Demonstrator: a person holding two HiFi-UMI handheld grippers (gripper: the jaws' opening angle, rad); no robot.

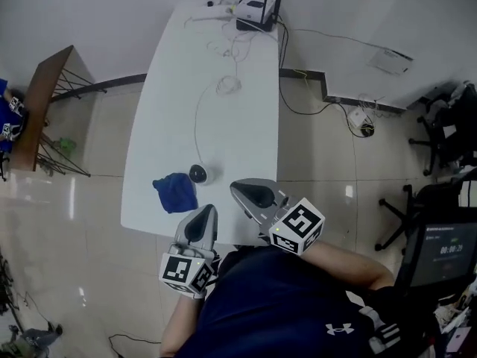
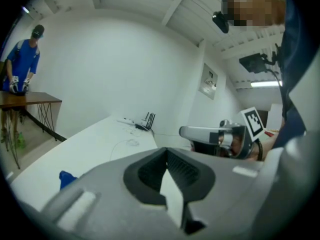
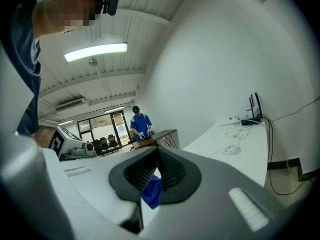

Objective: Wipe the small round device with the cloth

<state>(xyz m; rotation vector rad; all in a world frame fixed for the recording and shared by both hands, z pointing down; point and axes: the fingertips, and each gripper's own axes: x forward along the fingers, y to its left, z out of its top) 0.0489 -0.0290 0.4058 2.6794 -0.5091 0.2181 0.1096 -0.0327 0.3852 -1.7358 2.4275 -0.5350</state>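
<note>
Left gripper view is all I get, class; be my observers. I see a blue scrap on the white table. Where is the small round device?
Observer: The small round device sits on the table just right of the blue cloth, near the person's edge.
Operator: Is the right hand-held gripper holding anything?
Observer: No; the right hand-held gripper has its jaws together and empty, the blue cloth showing beyond them.
Operator: Is the device wired?
Observer: A thin cable curves away from it up the table.
</note>
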